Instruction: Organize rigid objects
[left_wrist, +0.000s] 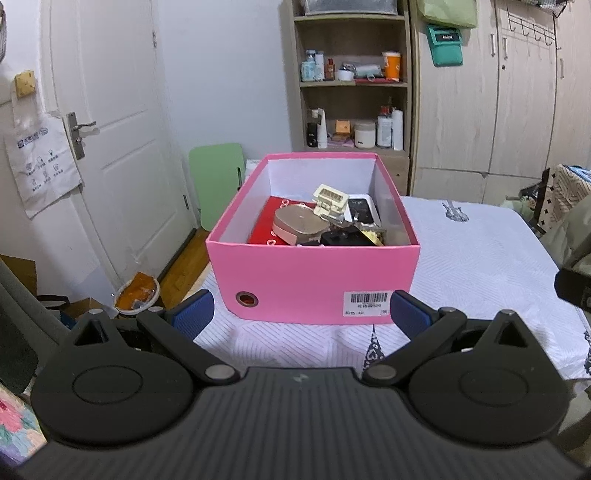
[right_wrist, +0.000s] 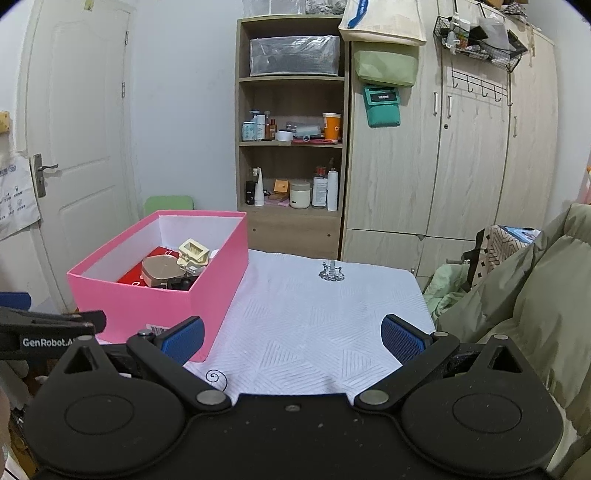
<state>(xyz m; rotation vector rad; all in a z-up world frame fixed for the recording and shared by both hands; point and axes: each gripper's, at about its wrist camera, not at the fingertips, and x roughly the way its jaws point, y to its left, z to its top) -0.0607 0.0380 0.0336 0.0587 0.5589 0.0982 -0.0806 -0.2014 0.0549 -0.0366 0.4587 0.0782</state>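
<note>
Pink box (left_wrist: 312, 280): we keep the rigid items heaped inside; left gripper (left_wrist: 302, 312) and right gripper (right_wrist: 291, 334) wide open, empty, near it.

"GenRobot.A…", cut off after those letters, is printed in white on the black body of the left gripper (right_wrist: 48, 341) where it enters the right wrist view. A white barcode sticker (left_wrist: 366, 302) sits on the front wall of the pink box (left_wrist: 314, 280); its small characters are too blurred to read. The teal pouch (right_wrist: 381, 107) hanging on the wardrobe bears a dark tag reading roughly "Redmi". The print on the white tote bag (left_wrist: 38, 155) by the door is illegible.
</note>
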